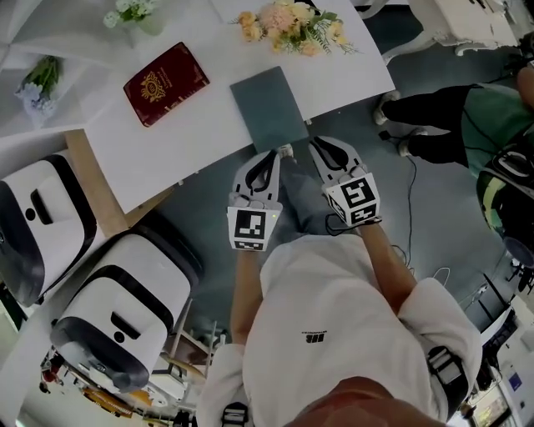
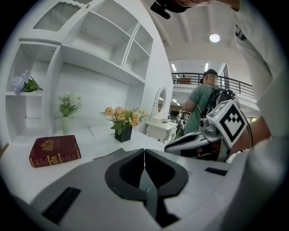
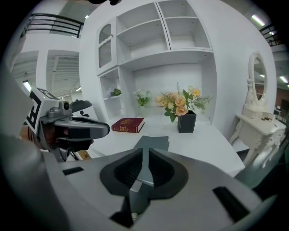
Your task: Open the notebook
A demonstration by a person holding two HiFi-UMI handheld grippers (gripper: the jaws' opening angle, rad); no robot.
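While the notebook [image 1: 269, 108] lies shut and flat at the near edge of the white worktop [image 1: 167, 158], its grey-green cover up and one short end toward the person, nothing touches it. Both tools hang just off that edge. The left gripper [image 1: 281, 153] has its jaws pressed together and empty, and the right gripper [image 1: 315, 144] shows only a thin slit between its jaws, with nothing in it. From the right gripper view the notebook [image 3: 151, 143] sits straight ahead beyond the jaws. The step in hand looks like the approach, so the cover is not yet lifted. To do it well, one pair of jaws should spread before arriving and slide in low at the cover's free long edge, catching the cover alone and not the pages. Which long side carries the spine I cannot tell. The other tool could press lightly on the spine side so the book does not skid. A red book [image 1: 165, 83] and a flower arrangement [image 1: 292, 25] lie well apart.
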